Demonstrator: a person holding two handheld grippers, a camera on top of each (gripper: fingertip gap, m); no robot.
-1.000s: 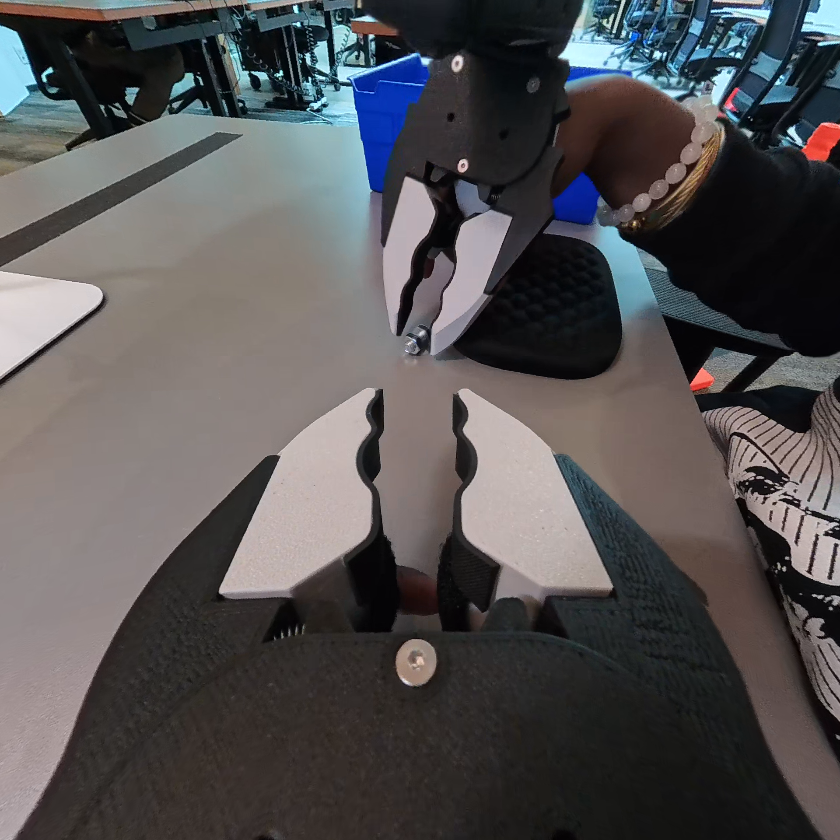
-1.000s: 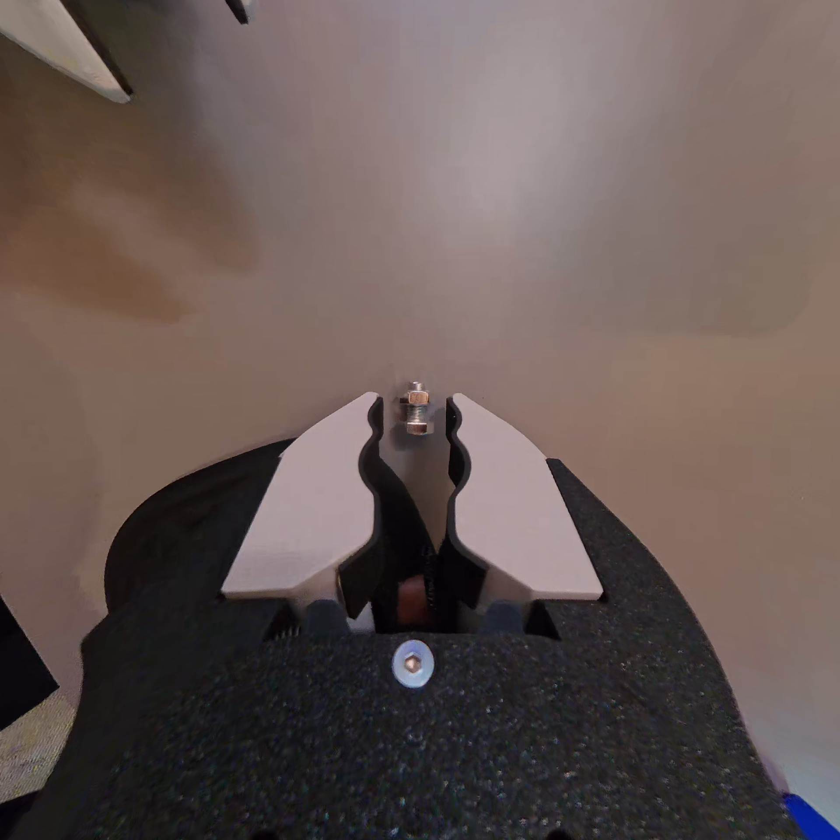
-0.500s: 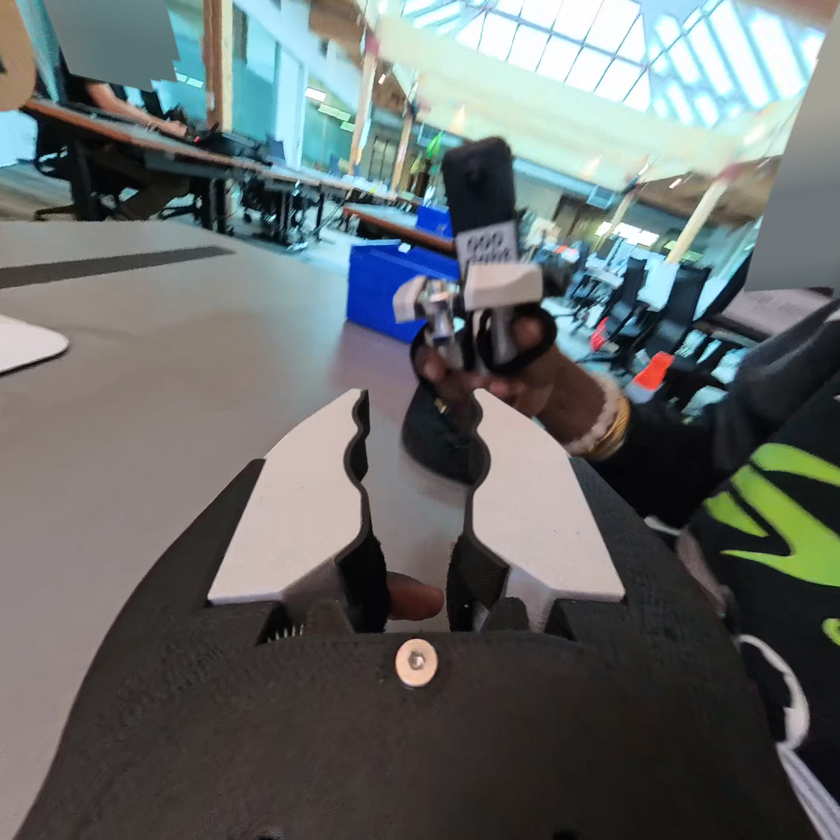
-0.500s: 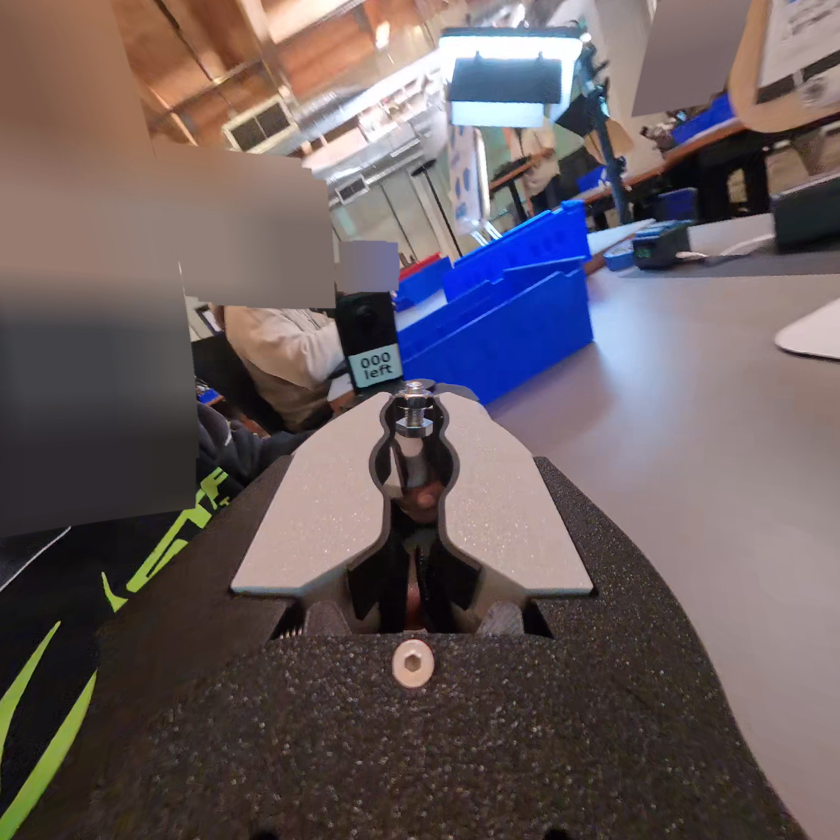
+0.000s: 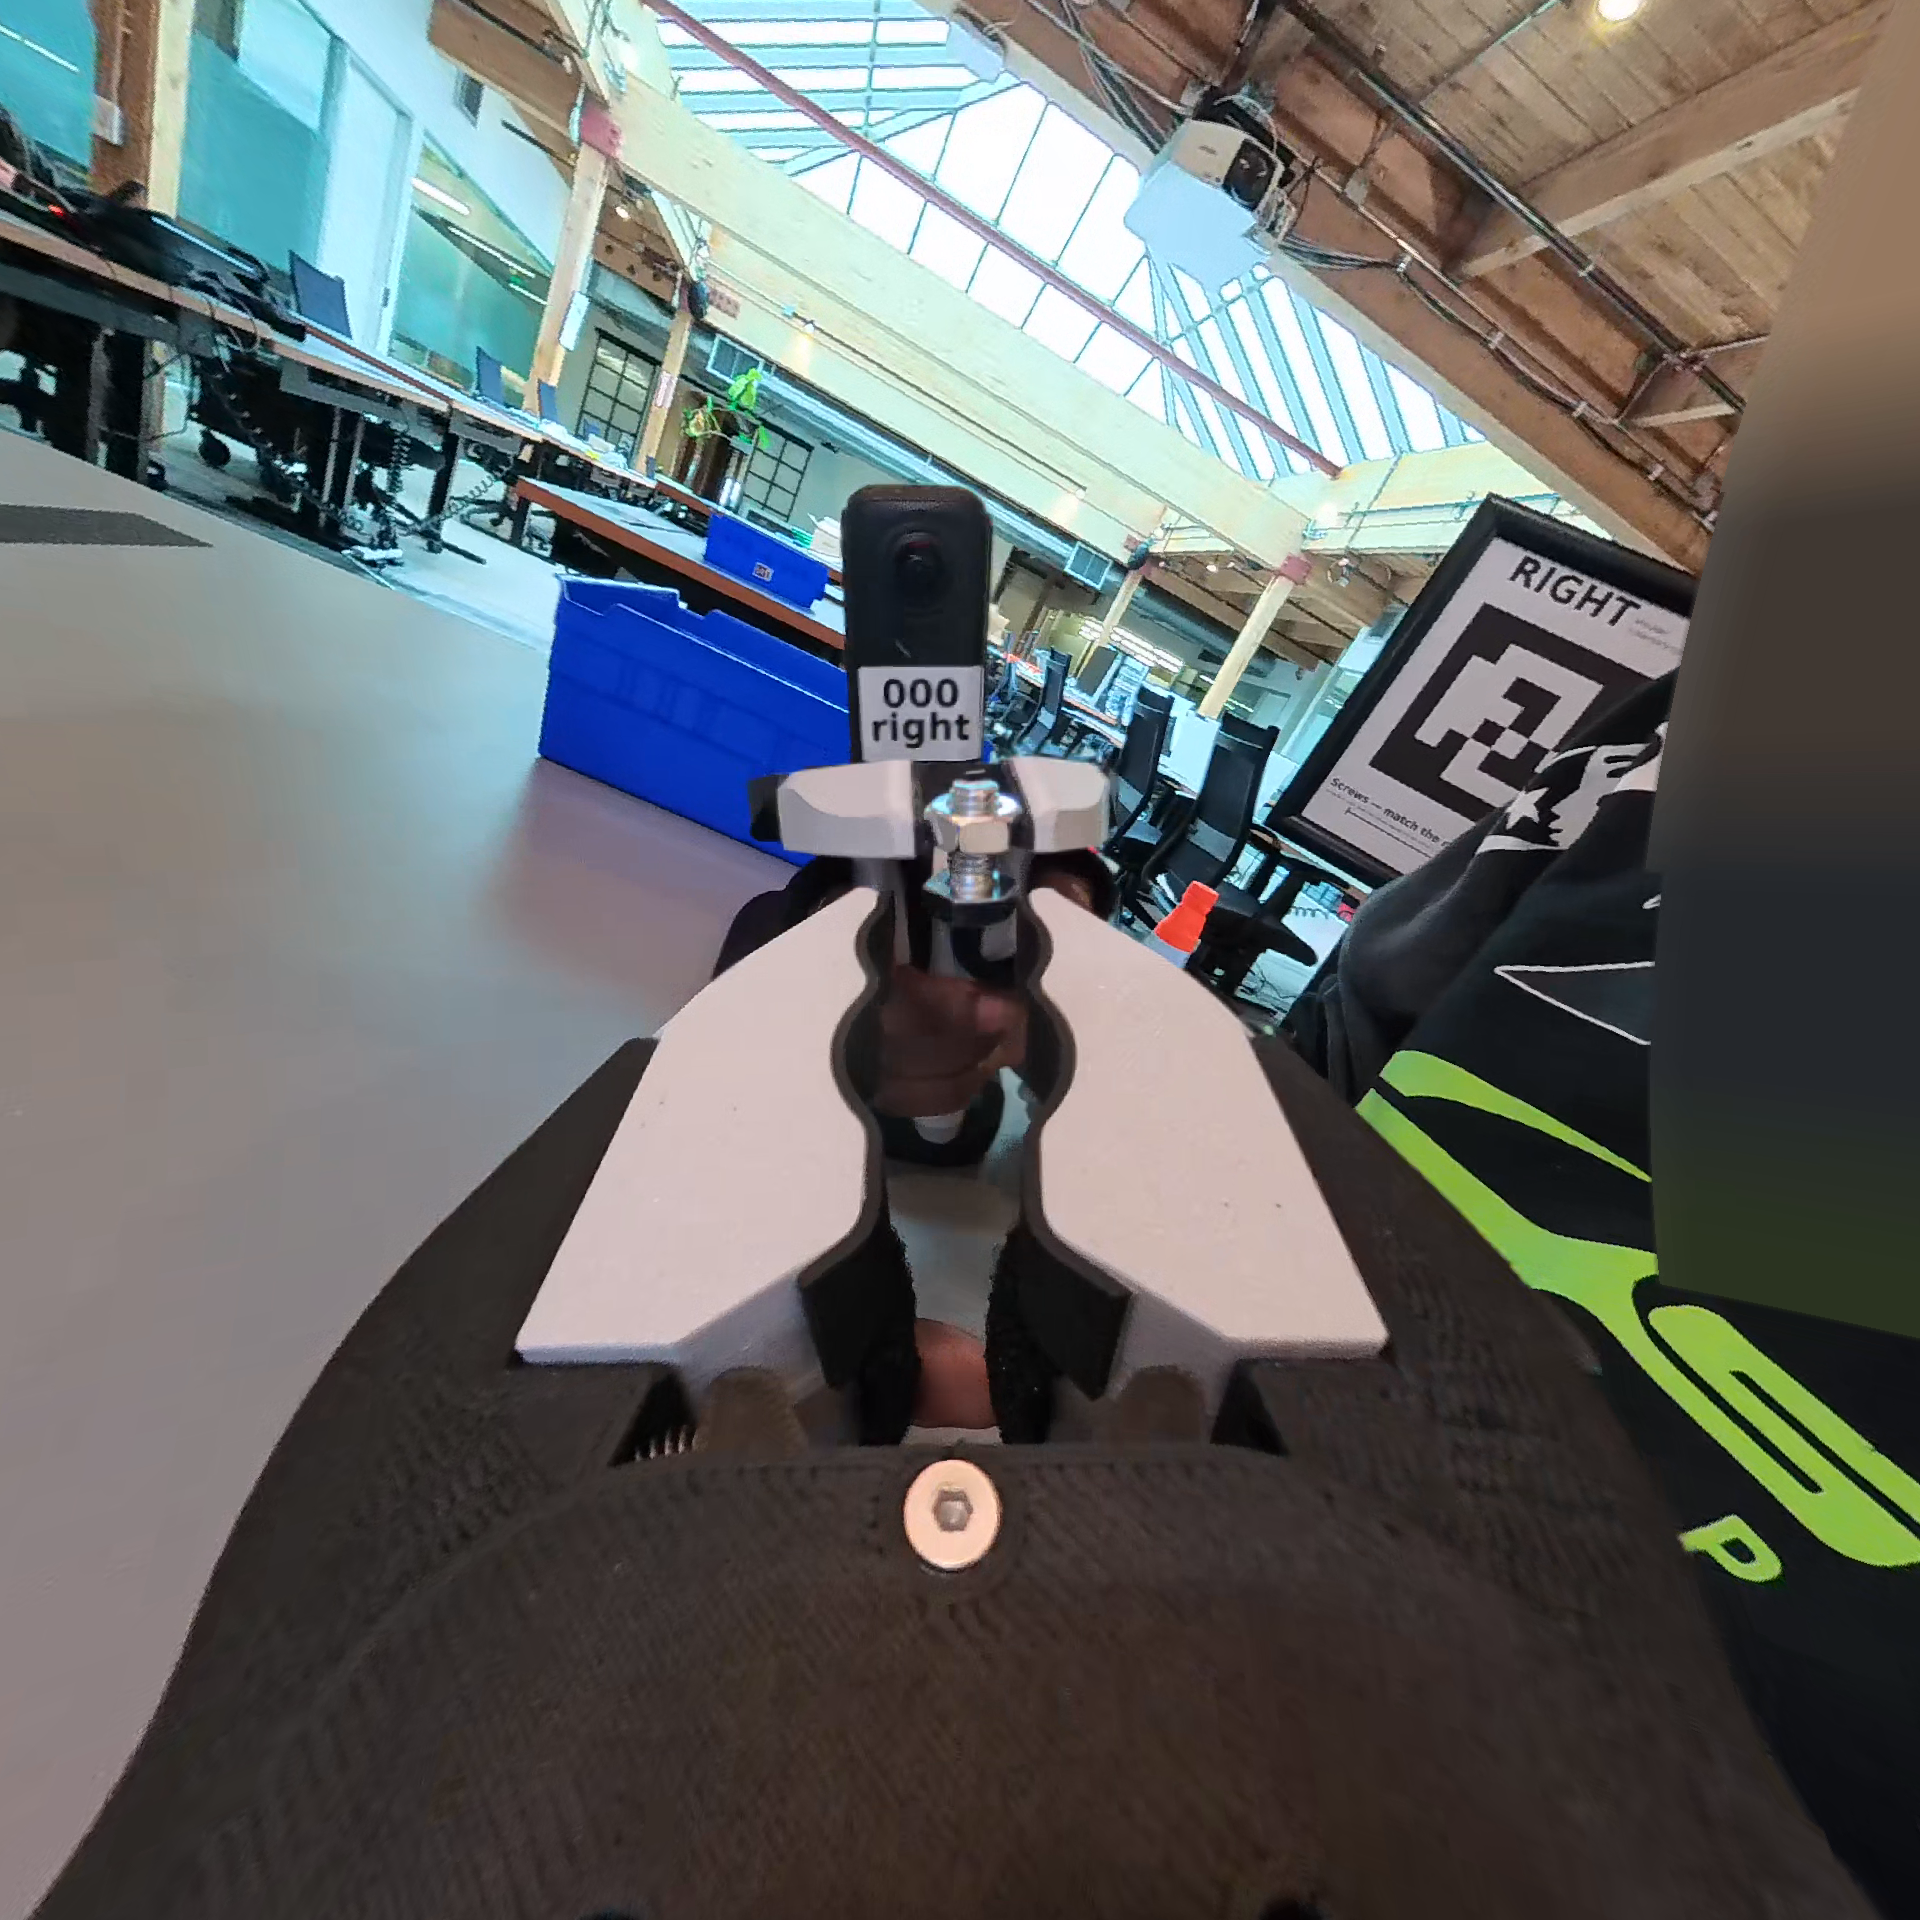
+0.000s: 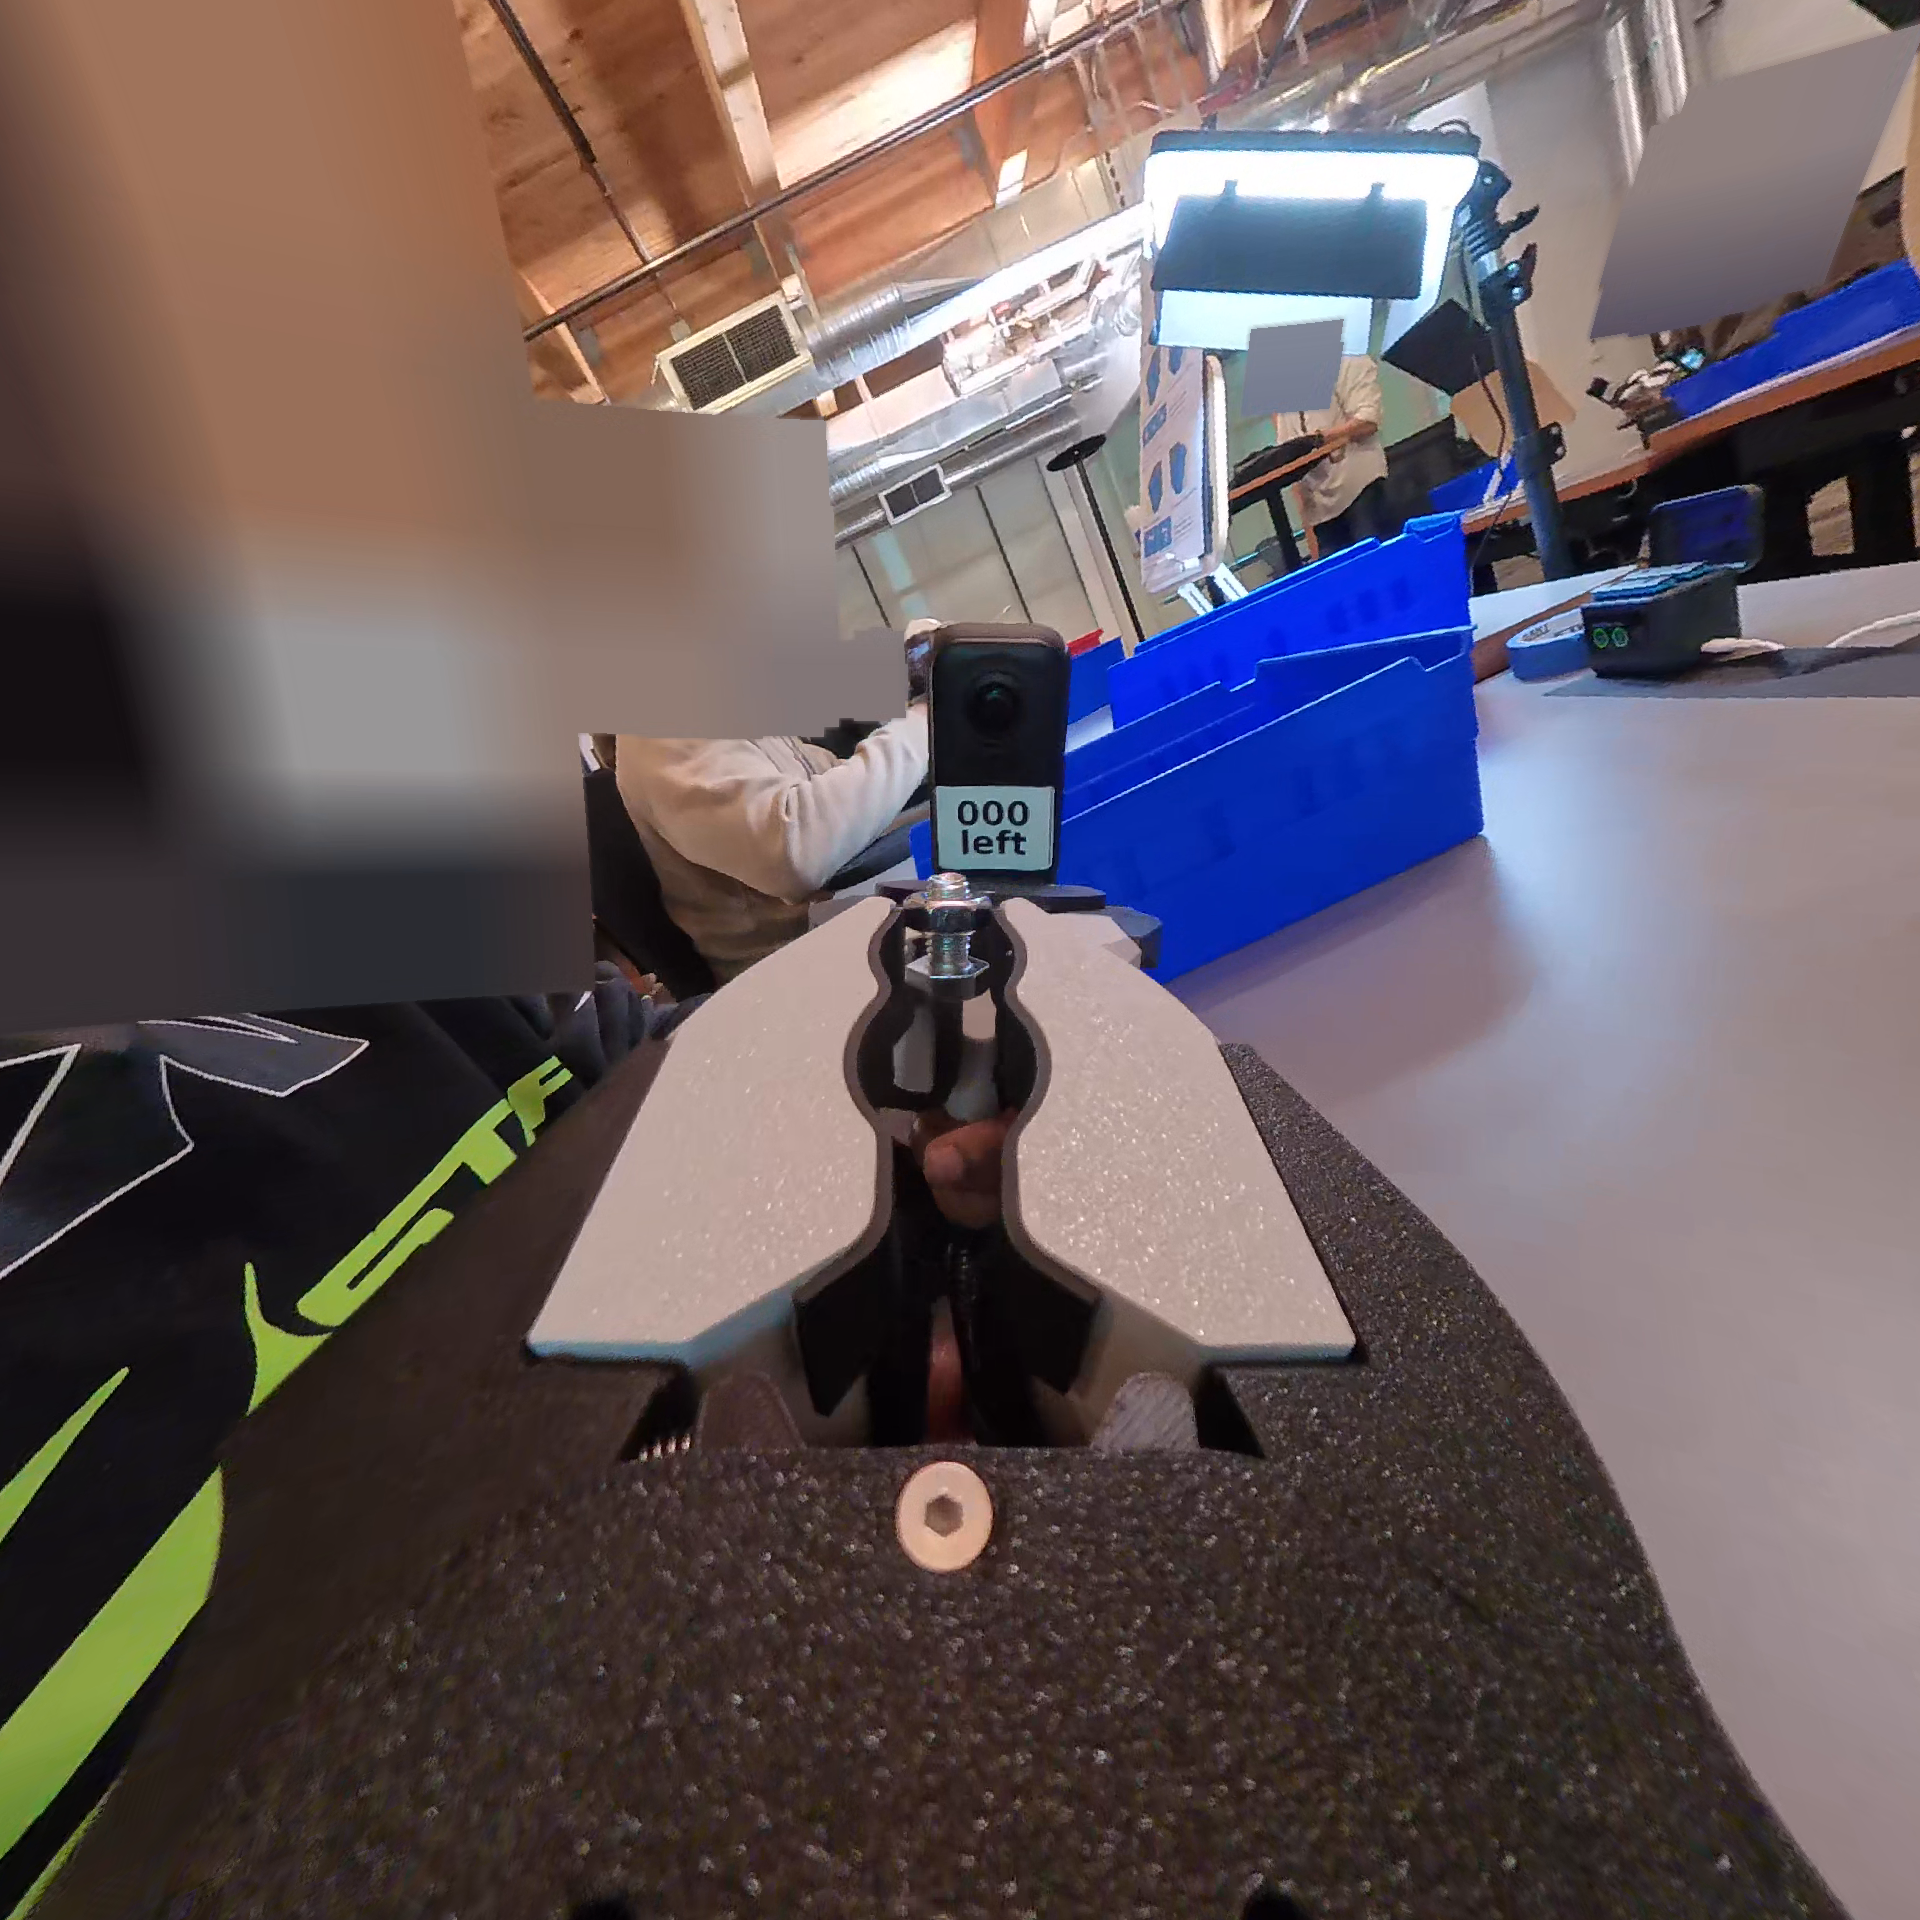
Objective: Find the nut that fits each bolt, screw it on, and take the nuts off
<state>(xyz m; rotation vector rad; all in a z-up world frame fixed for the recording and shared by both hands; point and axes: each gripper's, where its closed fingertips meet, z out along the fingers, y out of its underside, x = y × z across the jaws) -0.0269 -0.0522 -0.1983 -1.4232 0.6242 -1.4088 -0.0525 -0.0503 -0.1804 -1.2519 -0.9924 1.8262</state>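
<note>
Centre frame, the bolt [image 6: 948, 940] stands upright, long axis vertical, 1 nut [image 5: 971, 830] threaded near its top. Right gripper [image 6: 948, 961] clamps it; left gripper [image 5: 961, 914] seems narrowed around it. Blue bin [image 5: 665, 696] behind, contents hidden.

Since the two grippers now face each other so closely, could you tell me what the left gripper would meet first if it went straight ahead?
Most likely the bolt with its nut, held in the right gripper. The left gripper points straight at it, though depth is hard to judge.

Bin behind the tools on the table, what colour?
Solid blue bin, plain plastic with no pattern; the left wrist view shows it best, behind the right tool.
</note>
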